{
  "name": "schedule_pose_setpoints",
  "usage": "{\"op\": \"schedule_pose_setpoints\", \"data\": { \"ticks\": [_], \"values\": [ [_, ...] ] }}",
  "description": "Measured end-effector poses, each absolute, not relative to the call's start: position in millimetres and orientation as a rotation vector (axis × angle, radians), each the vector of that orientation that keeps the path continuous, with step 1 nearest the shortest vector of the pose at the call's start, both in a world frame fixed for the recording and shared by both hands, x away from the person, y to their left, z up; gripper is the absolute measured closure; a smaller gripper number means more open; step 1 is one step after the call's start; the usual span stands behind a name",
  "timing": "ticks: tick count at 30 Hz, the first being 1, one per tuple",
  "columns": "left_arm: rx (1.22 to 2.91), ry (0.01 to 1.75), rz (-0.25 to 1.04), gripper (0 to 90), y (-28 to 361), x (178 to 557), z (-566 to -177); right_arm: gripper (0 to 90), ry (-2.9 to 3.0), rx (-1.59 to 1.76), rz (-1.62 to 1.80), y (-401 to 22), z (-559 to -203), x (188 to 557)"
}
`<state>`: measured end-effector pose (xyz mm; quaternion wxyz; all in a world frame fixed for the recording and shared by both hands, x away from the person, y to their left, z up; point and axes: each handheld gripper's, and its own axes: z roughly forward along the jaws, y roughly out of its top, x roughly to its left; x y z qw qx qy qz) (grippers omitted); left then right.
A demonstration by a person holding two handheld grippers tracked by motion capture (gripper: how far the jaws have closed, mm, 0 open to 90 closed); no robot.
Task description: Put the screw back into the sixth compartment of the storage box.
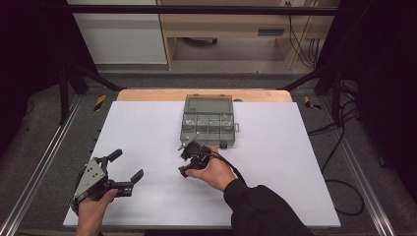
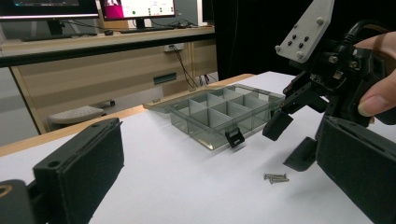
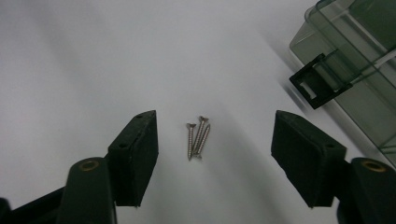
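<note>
On the left, the left gripper (image 1: pixel 123 173) rests on the big white table sheet (image 1: pixel 147 128) with its jaws wide open and nothing in them. In the middle, the right gripper (image 3: pixel 212 151) points down over three small silver metal screws (image 3: pixel 197 138). Its jaws are part open, with the screws between them but not touched. The screws are thin and lie flat and close together, just beside the clear grey plastic box with little compartments (image 1: pixel 208 121). They may slip or roll away, and one could get left behind.
</note>
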<state>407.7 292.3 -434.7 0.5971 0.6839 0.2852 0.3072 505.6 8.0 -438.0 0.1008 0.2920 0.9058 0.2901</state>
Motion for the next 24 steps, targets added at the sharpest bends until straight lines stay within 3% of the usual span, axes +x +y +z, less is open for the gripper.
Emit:
{"op": "schedule_pose_setpoints", "data": {
  "ticks": [10, 24],
  "values": [
    [1.590, 0.659, 0.717, 1.0, 292.3, 408.0, -434.7, 58.0, 2.660, 0.932, 0.870, 6.2, -438.9, 509.0],
    [1.588, 0.661, 0.717, 1.1, 291.8, 408.0, -434.9, 65.3, 2.626, 1.004, 0.889, 6.5, -444.2, 506.0]
  ]
}}
